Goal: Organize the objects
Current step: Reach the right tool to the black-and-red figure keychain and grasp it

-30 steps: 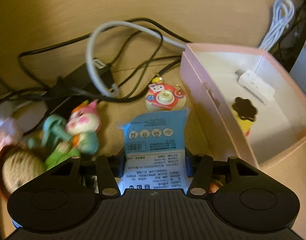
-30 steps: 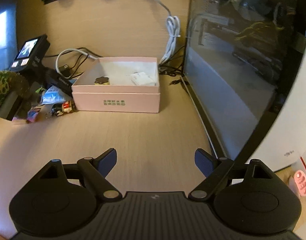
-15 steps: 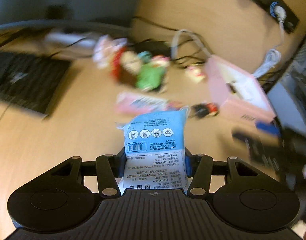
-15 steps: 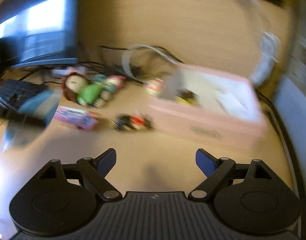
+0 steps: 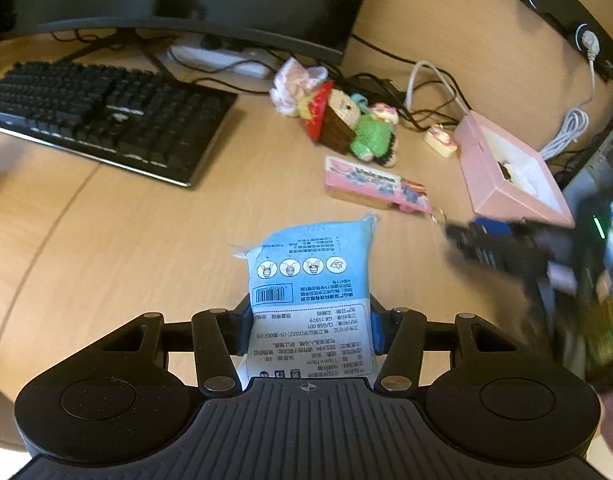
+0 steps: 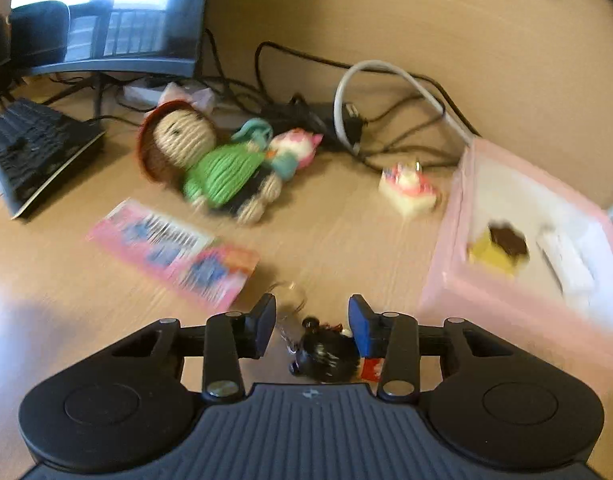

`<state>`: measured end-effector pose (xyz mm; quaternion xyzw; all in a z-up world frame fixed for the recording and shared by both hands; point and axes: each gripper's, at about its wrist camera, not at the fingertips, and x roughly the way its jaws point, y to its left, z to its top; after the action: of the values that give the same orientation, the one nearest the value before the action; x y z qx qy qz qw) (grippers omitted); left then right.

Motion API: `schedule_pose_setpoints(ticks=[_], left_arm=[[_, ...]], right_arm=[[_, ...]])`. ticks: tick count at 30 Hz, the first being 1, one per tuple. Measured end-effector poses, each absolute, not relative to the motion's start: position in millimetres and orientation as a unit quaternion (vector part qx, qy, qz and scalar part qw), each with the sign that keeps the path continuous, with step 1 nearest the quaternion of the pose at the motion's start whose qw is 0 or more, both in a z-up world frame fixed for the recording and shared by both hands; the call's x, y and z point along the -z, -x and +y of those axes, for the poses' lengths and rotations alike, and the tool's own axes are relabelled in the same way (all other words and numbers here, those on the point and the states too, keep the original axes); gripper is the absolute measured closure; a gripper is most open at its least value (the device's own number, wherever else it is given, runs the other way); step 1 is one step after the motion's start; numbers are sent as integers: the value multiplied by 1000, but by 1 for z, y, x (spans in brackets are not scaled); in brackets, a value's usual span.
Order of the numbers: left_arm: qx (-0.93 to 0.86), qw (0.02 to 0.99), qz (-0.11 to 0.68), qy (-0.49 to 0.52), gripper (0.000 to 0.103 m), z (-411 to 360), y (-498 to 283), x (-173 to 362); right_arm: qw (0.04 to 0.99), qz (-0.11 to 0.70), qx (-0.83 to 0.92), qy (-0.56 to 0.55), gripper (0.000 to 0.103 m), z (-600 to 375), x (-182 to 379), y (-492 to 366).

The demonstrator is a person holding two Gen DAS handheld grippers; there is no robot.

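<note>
Step in hand: sorting loose things into the pink box (image 5: 502,184); two items are being dealt with at once, I'd say.
Left hand-held gripper (image 5: 311,330): clamped on a blue packet (image 5: 310,280), held above the bench (image 5: 126,240), low in the left wrist frame.
Right hand-held gripper (image 6: 311,330): fingers apart, set either side of a small black charm (image 6: 326,354) lying on the bench; whether the pads touch it I cannot tell.
Box: right side of both frames, open, holding a yellow piece with a dark flower top (image 6: 500,248) and a white block (image 6: 566,264).
Not yet sorted: knitted doll (image 6: 210,168), pink card (image 6: 174,252) and small pink-white charm (image 6: 410,188), mid-frame between keyboard (image 5: 98,116) and box.
Next move, my guess: the right needs to close squarely on the charm, minding its wire ring (image 6: 288,300); the left must carry the packet rightward over the box wall and let go inside.
Writing: the packet has a barcode, four round pictograms and Chinese print, upside down from here; "GB 15979" and "Q/GSB 001" seem legible. The card reads roughly "Volcano", I'm not sure.
Blur: the right wrist view is smeared; small detail is doubtful.
</note>
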<state>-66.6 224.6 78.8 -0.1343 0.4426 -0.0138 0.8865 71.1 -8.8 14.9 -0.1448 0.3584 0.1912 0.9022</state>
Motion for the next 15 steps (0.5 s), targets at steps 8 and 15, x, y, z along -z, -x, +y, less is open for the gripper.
schedule_pose_setpoints(ticks=[8, 15], left_arm=[[102, 878, 450, 127, 47, 171, 47, -65], [130, 868, 459, 133, 47, 141, 40, -56]], right_arm=[[908, 342, -108, 216, 57, -80, -20, 5], [924, 355, -69, 126, 31, -126, -38, 31]])
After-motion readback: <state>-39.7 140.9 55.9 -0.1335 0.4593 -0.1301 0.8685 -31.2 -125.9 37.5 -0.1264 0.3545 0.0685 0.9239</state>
